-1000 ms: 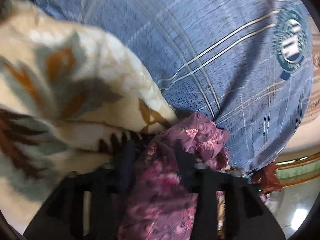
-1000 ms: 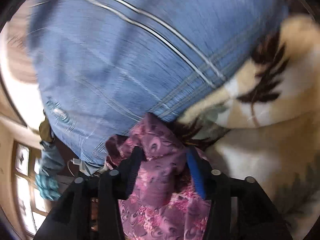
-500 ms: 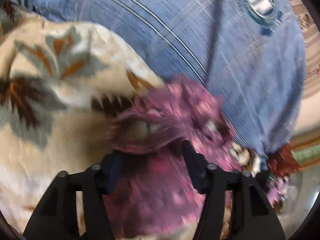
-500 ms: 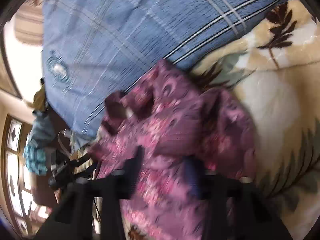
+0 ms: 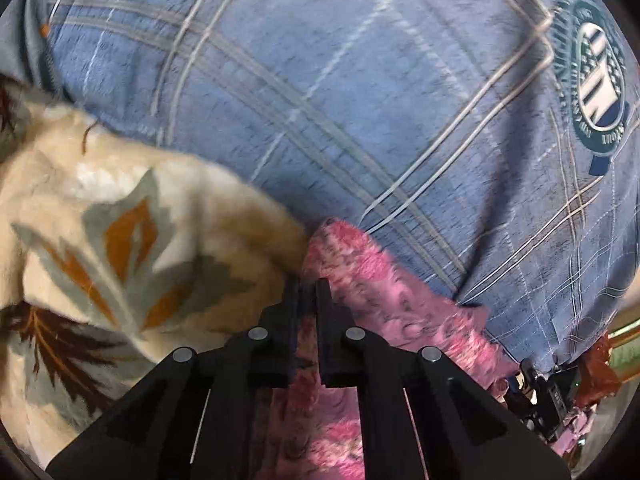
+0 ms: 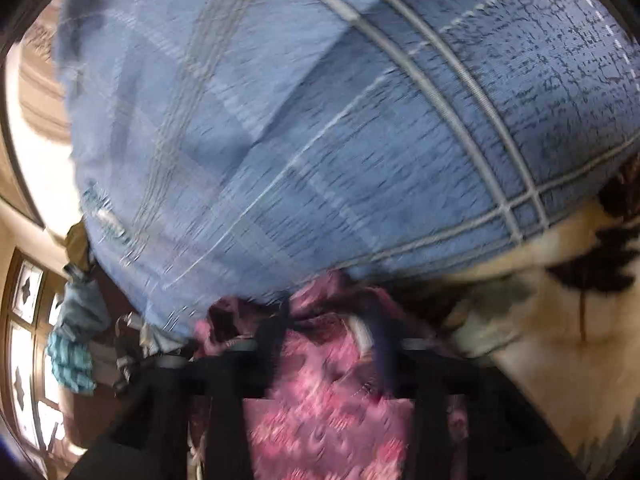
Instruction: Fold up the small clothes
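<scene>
There is one purple-pink floral garment (image 5: 384,304), lying against the lower edge of the one blue plaid pillow (image 5: 360,100). One cream fleece blanket with a leaf pattern (image 5: 120,248) spreads beside that pillow, and the pillow bears one round green emblem (image 5: 598,96) near its corner. Two grippers show, the left gripper (image 5: 307,288) and the right gripper (image 6: 332,320), both just below the pillow's edge at the garment.

garment (image 5: 384,300): pink and purple, with flowers
pillow (image 5: 360,100): blue, with pale crossing stripes and a round green and white badge
blanket (image 5: 120,240): cream, with grey, orange and brown leaves
tongs (image 5: 307,288): black
</scene>
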The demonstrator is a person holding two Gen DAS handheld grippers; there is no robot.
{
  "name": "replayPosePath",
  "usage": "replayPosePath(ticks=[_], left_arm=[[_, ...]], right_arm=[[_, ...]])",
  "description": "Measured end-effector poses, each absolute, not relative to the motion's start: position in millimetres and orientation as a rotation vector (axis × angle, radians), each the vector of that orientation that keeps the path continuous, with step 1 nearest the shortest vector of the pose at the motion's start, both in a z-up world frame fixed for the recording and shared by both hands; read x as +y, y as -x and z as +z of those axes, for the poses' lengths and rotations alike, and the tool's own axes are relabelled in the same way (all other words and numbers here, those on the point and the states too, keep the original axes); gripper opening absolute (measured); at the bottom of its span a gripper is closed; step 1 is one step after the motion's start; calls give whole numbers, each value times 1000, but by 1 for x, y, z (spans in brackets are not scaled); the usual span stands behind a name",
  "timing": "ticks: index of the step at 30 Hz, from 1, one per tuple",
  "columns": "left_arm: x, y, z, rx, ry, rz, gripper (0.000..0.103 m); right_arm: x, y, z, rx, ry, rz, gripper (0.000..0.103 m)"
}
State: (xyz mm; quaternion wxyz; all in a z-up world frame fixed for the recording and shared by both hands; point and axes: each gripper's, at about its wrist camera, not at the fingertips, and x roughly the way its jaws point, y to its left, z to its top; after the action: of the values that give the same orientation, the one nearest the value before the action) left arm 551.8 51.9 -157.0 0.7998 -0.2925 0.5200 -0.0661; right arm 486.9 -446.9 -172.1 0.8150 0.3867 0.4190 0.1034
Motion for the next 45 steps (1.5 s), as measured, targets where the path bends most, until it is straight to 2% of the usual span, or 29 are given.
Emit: replayPosePath(ticks=[1, 3, 4, 5, 6, 9, 11, 15, 21, 22, 23, 24, 25, 31, 32, 36, 37, 38, 39, 40, 42, 43, 44, 45], left_arm=[[56, -544, -154, 1109, 638, -159, 4], [63, -528, -142, 1099, 593, -167, 14], [64, -518, -136, 1094, 562, -161, 26], [68, -500, -125, 1074, 527, -154, 43], [69, -484, -117, 1059, 511, -148, 49], [76, -435, -105, 1042, 489, -126, 53], [77, -393, -113, 1054, 538, -83, 57], [69, -350, -153, 1055, 649, -81, 57], [66, -351, -190, 1052, 814, -238, 53], [65, -351, -193, 1056, 834, -246, 48], [66, -356, -195, 1061, 836, -232, 31], [66, -358, -200, 1075, 838, -224, 20], [67, -359, -203, 1089, 835, -218, 14], [97, -355, -198, 1062, 880, -159, 11], [96, -355, -204, 1086, 874, -128, 19], [89, -348, -202, 1122, 927, -180, 21], [84, -348, -198, 1120, 906, -192, 30], [78, -348, -195, 1123, 879, -190, 51], [76, -349, -195, 1139, 860, -174, 60], [74, -349, -199, 1156, 857, -162, 63], [66, -353, -203, 1146, 846, -171, 61], [62, -356, -200, 1129, 827, -181, 42], [61, -357, -200, 1126, 820, -204, 13], [56, -359, -198, 1135, 788, -202, 13]], right_arm=[[-450, -483, -171, 896, -819, 188, 53], [-447, -465, -158, 875, -813, 197, 57], [-444, -453, -148, 857, -802, 217, 59], [-437, -441, -138, 842, -781, 230, 62], [-427, -428, -126, 826, -750, 247, 64], [-383, -395, -96, 805, -668, 368, 69], [-341, -384, -86, 834, -620, 475, 69], [-262, -382, -84, 911, -530, 594, 69], [-194, -397, -107, 1048, -501, 614, 69], [-192, -398, -111, 1068, -500, 609, 69], [-186, -402, -112, 1081, -494, 600, 69], [-180, -404, -114, 1093, -483, 588, 69], [-177, -407, -116, 1106, -474, 575, 69], [-153, -428, -120, 1170, -426, 556, 71], [-148, -433, -122, 1185, -411, 554, 71], [-120, -458, -138, 1263, -381, 521, 71], [-109, -464, -144, 1284, -358, 514, 71], [-100, -469, -149, 1302, -331, 506, 71], [-91, -474, -154, 1325, -300, 495, 71], [-81, -479, -162, 1357, -266, 479, 71], [-68, -486, -174, 1407, -196, 436, 71], [-63, -488, -178, 1422, -162, 414, 70], [-59, -490, -181, 1439, -126, 394, 70], [-55, -491, -182, 1453, -97, 387, 70]])
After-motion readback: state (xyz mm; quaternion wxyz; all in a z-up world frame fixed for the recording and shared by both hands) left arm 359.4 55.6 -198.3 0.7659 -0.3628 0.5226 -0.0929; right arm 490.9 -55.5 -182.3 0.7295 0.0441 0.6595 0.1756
